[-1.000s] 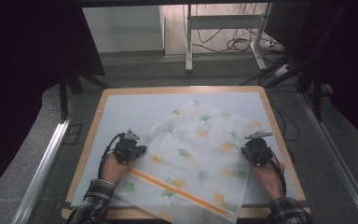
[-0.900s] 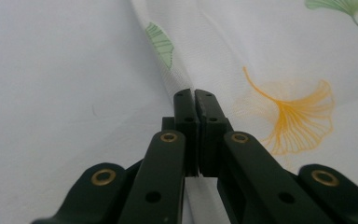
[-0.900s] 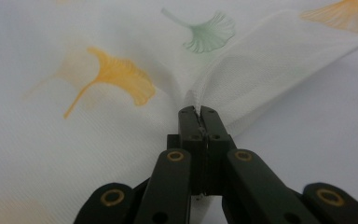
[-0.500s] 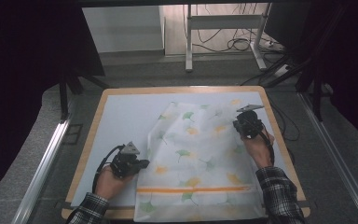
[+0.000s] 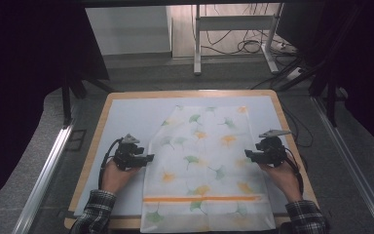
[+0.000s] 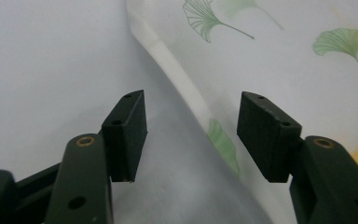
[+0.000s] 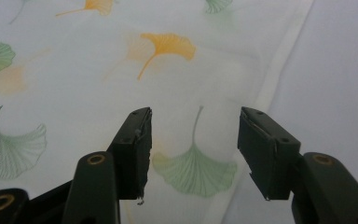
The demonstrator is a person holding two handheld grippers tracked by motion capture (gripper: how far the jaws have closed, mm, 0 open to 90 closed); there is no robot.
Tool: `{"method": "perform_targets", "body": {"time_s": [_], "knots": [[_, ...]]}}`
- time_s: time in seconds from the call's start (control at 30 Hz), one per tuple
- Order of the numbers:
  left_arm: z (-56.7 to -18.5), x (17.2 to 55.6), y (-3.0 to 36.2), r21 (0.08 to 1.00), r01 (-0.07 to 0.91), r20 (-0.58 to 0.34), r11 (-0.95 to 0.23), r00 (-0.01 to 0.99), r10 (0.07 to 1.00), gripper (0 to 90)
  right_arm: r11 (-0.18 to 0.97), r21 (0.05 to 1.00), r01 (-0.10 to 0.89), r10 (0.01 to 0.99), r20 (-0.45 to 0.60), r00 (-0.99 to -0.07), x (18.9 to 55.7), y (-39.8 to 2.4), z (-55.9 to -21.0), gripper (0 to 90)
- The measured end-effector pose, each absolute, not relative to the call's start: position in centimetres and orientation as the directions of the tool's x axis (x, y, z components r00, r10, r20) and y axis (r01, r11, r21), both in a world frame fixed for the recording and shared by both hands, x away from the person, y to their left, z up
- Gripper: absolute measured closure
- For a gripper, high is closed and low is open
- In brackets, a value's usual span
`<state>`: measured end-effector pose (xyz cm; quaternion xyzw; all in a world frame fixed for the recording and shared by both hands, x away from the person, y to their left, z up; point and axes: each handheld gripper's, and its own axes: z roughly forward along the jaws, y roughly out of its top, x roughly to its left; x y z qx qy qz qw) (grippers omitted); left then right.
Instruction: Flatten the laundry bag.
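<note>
Two grippers, left gripper (image 5: pixel 148 157) and right gripper (image 5: pixel 247 153) | jaws just opened, holding nothing | thin leaf-print cloth (image 5: pixel 204 165) (orange stripe) lies flat on white mat (image 5: pixel 126 117).

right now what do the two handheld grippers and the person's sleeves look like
Both the left gripper and the right gripper are black, each topped by a grey three-cornered plate and trailing a black cable. Their jaws are flat black blocks on arms with brass-coloured pivots. The sleeves are dark plaid.
</note>
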<state>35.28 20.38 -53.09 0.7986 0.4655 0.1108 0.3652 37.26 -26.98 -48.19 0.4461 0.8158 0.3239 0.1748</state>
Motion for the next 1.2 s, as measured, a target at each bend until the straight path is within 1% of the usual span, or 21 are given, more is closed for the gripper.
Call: {"method": "perform_targets", "body": {"time_s": [0.2, 0.4, 0.53, 0.63, 0.73, 0.8, 0.93, 1.07, 1.13, 1.2], "knots": [[-53.4, 37.0, 19.0, 0.668, 0.673, -0.204, -0.319, 0.577, 0.791, 42.0, 0.387, 0.666, 0.638, 0.839, 0.033, -0.543, 36.8, -27.4, -49.3, 43.3], [-52.3, 37.2, 17.5, 0.701, 0.628, -0.176, -0.339, 0.612, 0.771, 39.9, 0.447, 0.628, 0.637, 0.812, 0.015, -0.584, 36.8, -26.2, -50.3, 42.6], [-50.4, 37.9, 16.4, 0.75, 0.566, -0.145, -0.342, 0.645, 0.75, 38.2, 0.491, 0.592, 0.639, 0.799, -0.015, -0.601, 36.8, -25.6, -51.0, 40.4], [-49.6, 38.1, 16.1, 0.768, 0.548, -0.142, -0.332, 0.65, 0.746, 37.7, 0.497, 0.596, 0.631, 0.794, -0.018, -0.608, 36.7, -25.6, -51.1, 39.8], [-48.3, 38.3, 15.7, 0.797, 0.506, -0.107, -0.33, 0.655, 0.748, 37.0, 0.486, 0.599, 0.636, 0.794, 0.0, -0.608, 36.8, -25.9, -51.1, 39.8], [-48.0, 38.4, 15.8, 0.796, 0.492, -0.065, -0.352, 0.648, 0.759, 35.8, 0.486, 0.599, 0.637, 0.794, 0.002, -0.608, 36.8, -25.9, -51.1, 39.6], [-48.3, 38.6, 16.3, 0.767, 0.517, -0.047, -0.38, 0.636, 0.77, 35.1, 0.488, 0.597, 0.636, 0.793, 0.0, -0.609, 36.8, -25.9, -51.1, 39.3], [-48.9, 38.6, 16.3, 0.754, 0.528, -0.051, -0.389, 0.639, 0.768, 34.8, 0.486, 0.598, 0.637, 0.794, 0.001, -0.608, 36.8, -26.1, -51.1, 39.0], [-49.2, 38.4, 16.2, 0.736, 0.53, -0.003, -0.421, 0.625, 0.781, 33.9, 0.485, 0.597, 0.639, 0.799, -0.005, -0.601, 36.8, -26.1, -51.0, 38.6], [-49.3, 38.3, 16.3, 0.736, 0.532, 0.012, -0.419, 0.609, 0.793, 33.6, 0.482, 0.599, 0.639, 0.801, -0.005, -0.599, 36.8, -26.2, -51.0, 38.6]]}}
